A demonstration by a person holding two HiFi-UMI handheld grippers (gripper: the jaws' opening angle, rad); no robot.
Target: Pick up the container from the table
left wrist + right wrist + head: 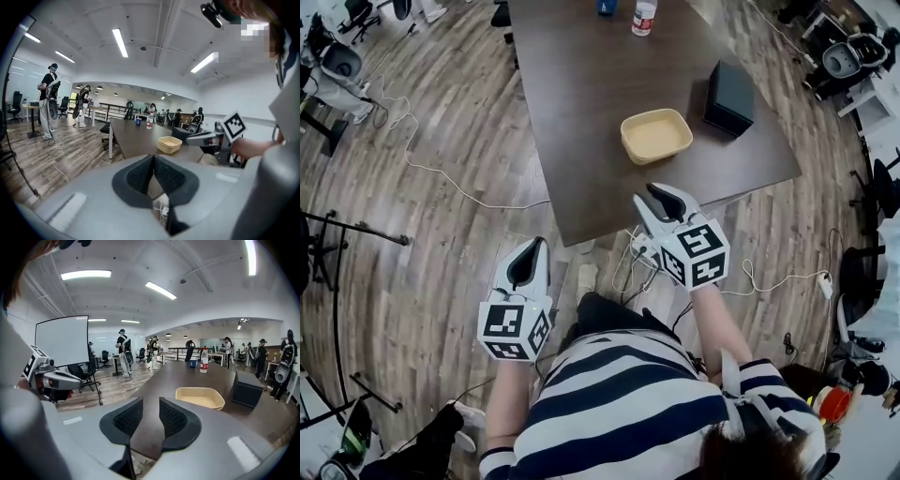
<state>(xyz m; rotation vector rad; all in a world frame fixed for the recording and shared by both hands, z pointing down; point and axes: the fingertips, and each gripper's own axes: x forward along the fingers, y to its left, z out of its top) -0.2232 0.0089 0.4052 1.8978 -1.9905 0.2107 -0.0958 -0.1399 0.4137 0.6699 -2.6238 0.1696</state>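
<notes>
The container (pixel 656 136) is a shallow beige tub, empty, on the dark brown table (pixel 581 112) near its front edge. It also shows in the left gripper view as the container (pixel 169 144) and in the right gripper view as the container (pixel 200 397). My right gripper (pixel 654 192) hovers at the table's front edge, a short way from the tub. It is open with a clear gap between its pads (pixel 151 404) and nothing in it. My left gripper (pixel 534 246) hangs lower left, off the table over the floor. Its tips meet, so it is shut and empty (pixel 153 159).
A black box (pixel 729 97) stands just right of the tub. A bottle (pixel 644 17) and a blue cup (pixel 606 7) sit at the table's far end. White cables (pixel 441 173) trail over the wooden floor. Office chairs (pixel 844 61) ring the room, and other people (pixel 48 101) stand in the distance.
</notes>
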